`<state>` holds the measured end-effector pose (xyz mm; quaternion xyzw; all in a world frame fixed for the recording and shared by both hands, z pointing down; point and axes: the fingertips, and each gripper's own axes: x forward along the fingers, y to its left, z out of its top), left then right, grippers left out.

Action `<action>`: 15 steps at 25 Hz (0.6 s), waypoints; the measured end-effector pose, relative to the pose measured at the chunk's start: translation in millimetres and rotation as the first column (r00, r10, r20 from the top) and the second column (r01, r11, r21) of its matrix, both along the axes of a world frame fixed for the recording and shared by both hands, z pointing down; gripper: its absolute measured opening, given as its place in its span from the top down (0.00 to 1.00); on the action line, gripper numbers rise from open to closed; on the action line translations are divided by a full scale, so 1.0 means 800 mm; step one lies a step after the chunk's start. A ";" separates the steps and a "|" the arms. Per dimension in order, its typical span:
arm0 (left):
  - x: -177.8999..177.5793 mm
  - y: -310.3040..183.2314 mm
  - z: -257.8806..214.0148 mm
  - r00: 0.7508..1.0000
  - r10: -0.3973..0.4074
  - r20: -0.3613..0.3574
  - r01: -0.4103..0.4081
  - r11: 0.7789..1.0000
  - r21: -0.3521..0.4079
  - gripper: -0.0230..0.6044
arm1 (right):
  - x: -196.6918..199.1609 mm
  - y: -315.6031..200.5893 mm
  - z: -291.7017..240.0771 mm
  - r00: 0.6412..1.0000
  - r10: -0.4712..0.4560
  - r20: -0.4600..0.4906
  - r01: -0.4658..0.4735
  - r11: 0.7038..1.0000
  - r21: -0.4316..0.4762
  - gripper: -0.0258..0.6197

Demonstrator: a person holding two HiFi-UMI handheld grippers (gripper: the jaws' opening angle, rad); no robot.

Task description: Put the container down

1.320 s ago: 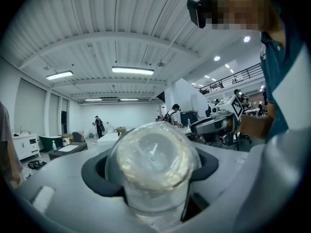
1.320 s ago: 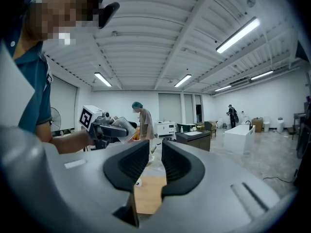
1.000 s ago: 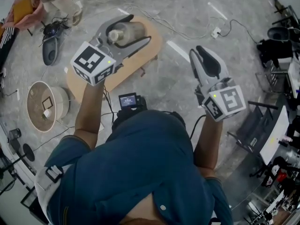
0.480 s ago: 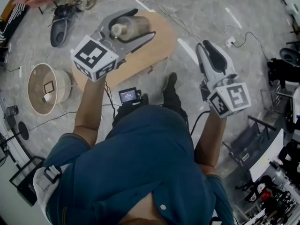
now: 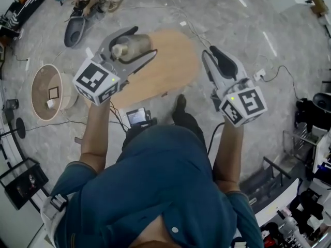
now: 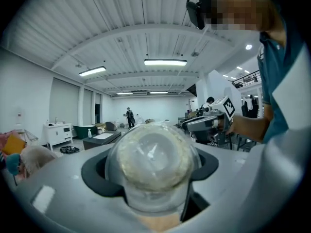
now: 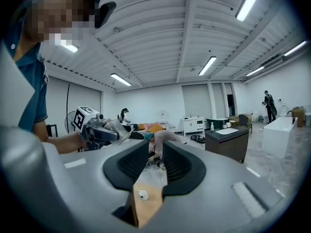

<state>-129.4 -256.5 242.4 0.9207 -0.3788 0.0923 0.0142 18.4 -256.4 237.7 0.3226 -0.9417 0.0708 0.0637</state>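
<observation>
You're holding the container clamped in your left gripper over the table's left edge, ready to lower, right gripper barely apart, empty.

- The container is a clear, cloudy-walled cylinder, lying on its side
- A pale cream neck caps one end, and that end points back toward the left gripper's marker cube
- In the left gripper view its round end faces the camera, with a yellowish ring behind the clear dome
- It's clamped between the left gripper's jaws, one dark pad pressed on each flank, its long axis running along them
- From the head view it sits over the left end of the oval wooden table
- Whether it touches the tabletop can't be made out
</observation>
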 end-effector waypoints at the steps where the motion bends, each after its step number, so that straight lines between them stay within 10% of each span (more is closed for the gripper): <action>1: -0.002 -0.012 0.005 1.000 -0.018 -0.002 0.018 1.000 -0.009 0.43 | -0.002 -0.015 0.003 1.000 -0.018 0.000 0.018 1.000 -0.008 0.84; 15: 0.024 -0.139 0.120 0.995 -0.100 0.005 0.100 0.984 -0.150 0.43 | 0.024 -0.141 0.095 0.997 -0.083 -0.002 0.081 0.985 -0.150 0.82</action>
